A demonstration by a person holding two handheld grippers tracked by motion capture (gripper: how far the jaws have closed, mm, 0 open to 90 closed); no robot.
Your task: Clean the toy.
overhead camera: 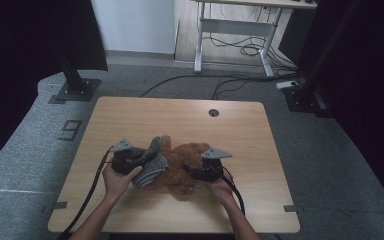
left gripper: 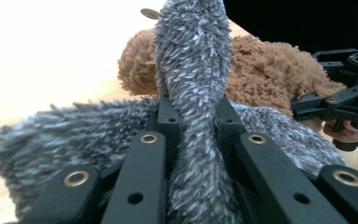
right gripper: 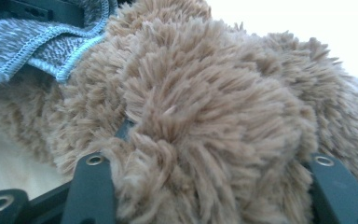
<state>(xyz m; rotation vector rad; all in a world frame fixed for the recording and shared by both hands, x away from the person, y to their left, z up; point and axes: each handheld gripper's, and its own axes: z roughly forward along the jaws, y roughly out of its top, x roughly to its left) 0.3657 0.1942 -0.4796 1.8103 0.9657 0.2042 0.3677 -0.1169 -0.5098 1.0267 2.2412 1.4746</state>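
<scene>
Left gripper: jaws clamped on fuzzy grey knit garment, draped over shaggy brown plush bear. Right gripper: jaws pressed into the bear's fur, seemingly gripping. Bear lies mid-front on light wooden table. Dressing apparently begun, garment not yet fitted.

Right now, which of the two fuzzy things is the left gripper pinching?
The grey knitted cloth, squeezed between the left gripper jaws; the brown plush toy sits in the right gripper.

2 black grippers with grey plates, black cables.
</scene>
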